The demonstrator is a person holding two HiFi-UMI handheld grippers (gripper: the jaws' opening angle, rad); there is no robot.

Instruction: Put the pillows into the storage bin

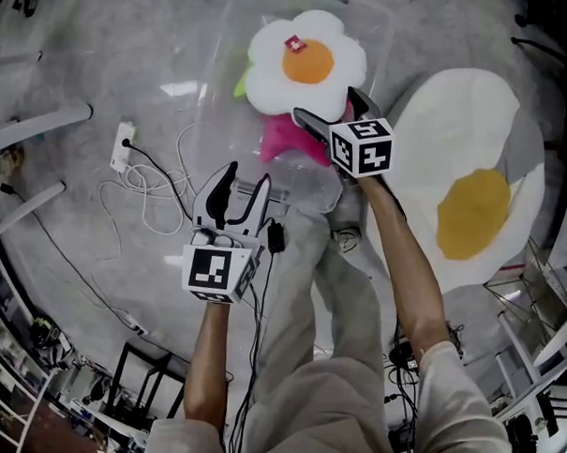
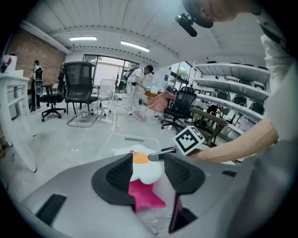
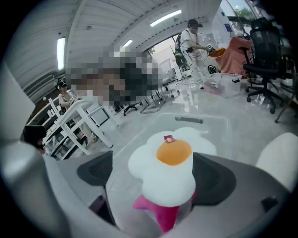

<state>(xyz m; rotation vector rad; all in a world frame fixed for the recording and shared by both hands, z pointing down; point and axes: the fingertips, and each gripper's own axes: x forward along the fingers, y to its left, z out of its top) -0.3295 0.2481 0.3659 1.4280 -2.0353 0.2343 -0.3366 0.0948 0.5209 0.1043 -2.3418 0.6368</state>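
pillows lie in the clear storage bin [image 1: 380, 34]: a white flower pillow [image 1: 305, 65] with an orange centre rests on top of a pink pillow [image 1: 294, 138]. the right gripper [image 1: 327, 104] hangs over the bin's near edge, its jaws spread wide on either side of the flower pillow, gripping nothing. the left gripper [image 1: 247, 175] hovers to its left, near the bin, jaws apart and empty. a big fried-egg pillow [image 1: 470, 194] lies on the floor [image 1: 89, 70] to the right.

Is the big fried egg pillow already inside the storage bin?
No, the fried egg pillow lies on the floor beside the storage bin.
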